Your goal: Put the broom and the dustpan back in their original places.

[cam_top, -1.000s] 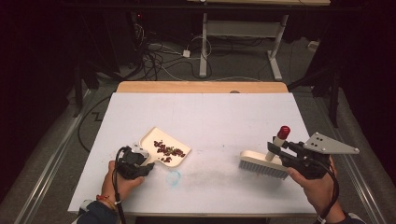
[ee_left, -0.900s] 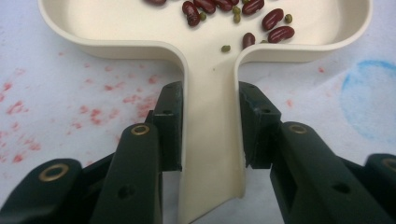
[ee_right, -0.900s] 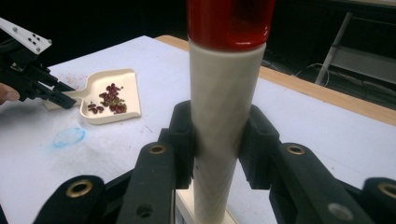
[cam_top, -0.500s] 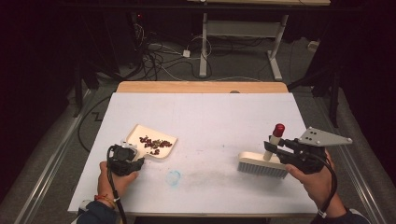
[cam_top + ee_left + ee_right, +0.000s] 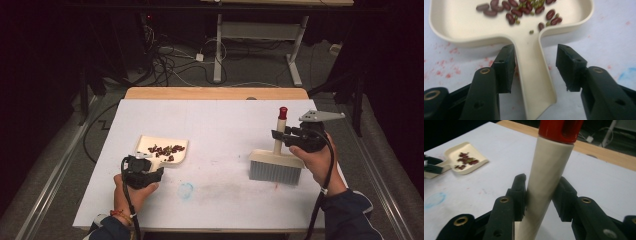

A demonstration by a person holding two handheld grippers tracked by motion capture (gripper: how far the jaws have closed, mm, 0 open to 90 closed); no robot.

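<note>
High view: dustpan (image 5: pixel 165 148) sits at 9 o'clock of the white table (image 5: pixel 220 115), loaded with red beans (image 5: pixel 167 149) and a few small green ones. Our left gripper (image 5: pixel 141 169) straddles the dustpan handle (image 5: pixel 534 82), jaws wide, one side touching, the other apart. Our right gripper (image 5: pixel 292 137), at 3 o'clock, is clamped on the brush (image 5: pixel 276 167) shaft just below its red cap (image 5: pixel 283 112), bristles on the table. Likely a release or regrab: we'd centre the handle between the jaws and keep the pan level so beans don't roll.
</note>
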